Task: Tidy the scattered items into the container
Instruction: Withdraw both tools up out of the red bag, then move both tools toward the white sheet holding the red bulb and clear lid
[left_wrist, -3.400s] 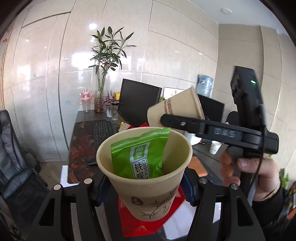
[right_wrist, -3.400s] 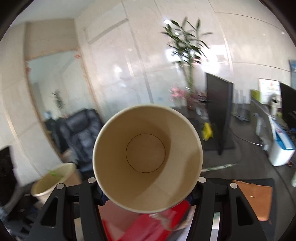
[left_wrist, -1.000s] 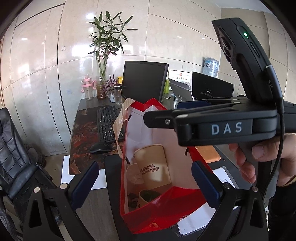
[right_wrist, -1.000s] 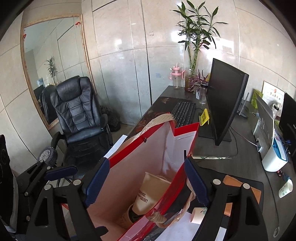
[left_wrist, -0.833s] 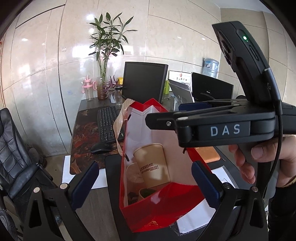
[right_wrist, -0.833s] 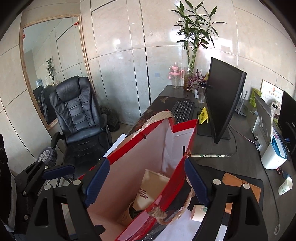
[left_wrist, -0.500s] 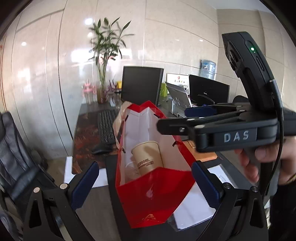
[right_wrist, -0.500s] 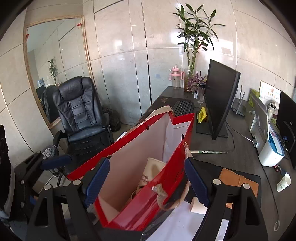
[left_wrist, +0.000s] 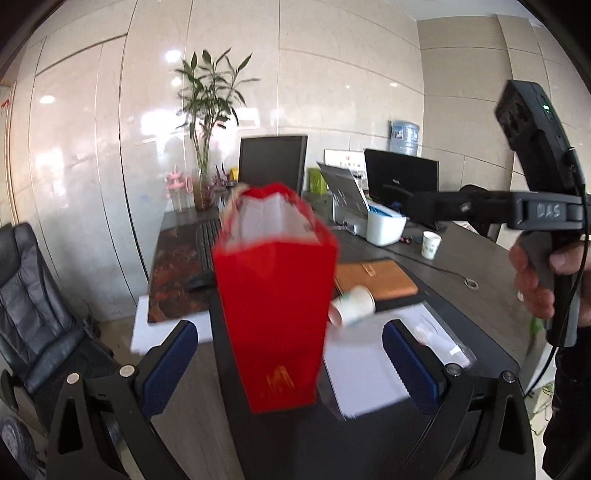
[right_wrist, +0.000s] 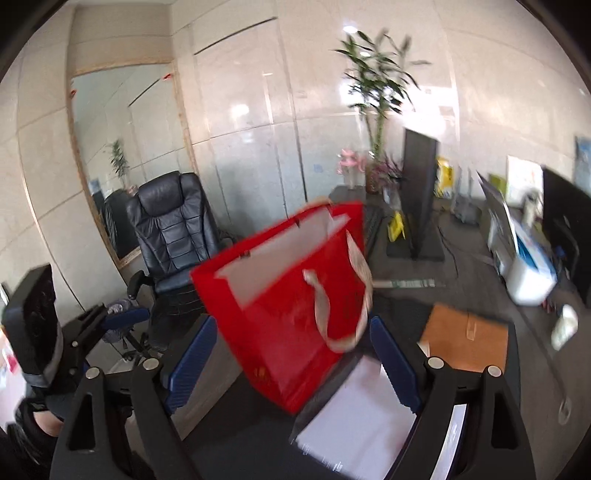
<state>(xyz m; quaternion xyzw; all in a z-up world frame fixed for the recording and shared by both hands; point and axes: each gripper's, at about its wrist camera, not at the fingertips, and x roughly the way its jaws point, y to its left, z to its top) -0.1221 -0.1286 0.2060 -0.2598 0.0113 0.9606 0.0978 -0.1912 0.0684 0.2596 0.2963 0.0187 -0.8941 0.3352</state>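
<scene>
Two grippers frame my views, both with jaws spread wide and nothing between the blue pads. Largest is the dark, matte worktop (left_wrist: 461, 280), filling the lower half of the frame. On it, at centre, stands the red paper bag (left_wrist: 275, 314), a tall glossy box shape with a white lining and ribbon handles, mouth open upward. White sheets (left_wrist: 365, 373) lie flat just right of its base, a tan leather-look notebook (left_wrist: 373, 277) beyond them. One small paper cup (left_wrist: 352, 305) lies tipped on its side beside the bag, outside it, touching the notebook's near edge. My left gripper (left_wrist: 290, 362) is released below the bag; my right gripper (right_wrist: 290, 363) is likewise unclenched, the bag standing clear beyond its pads.
</scene>
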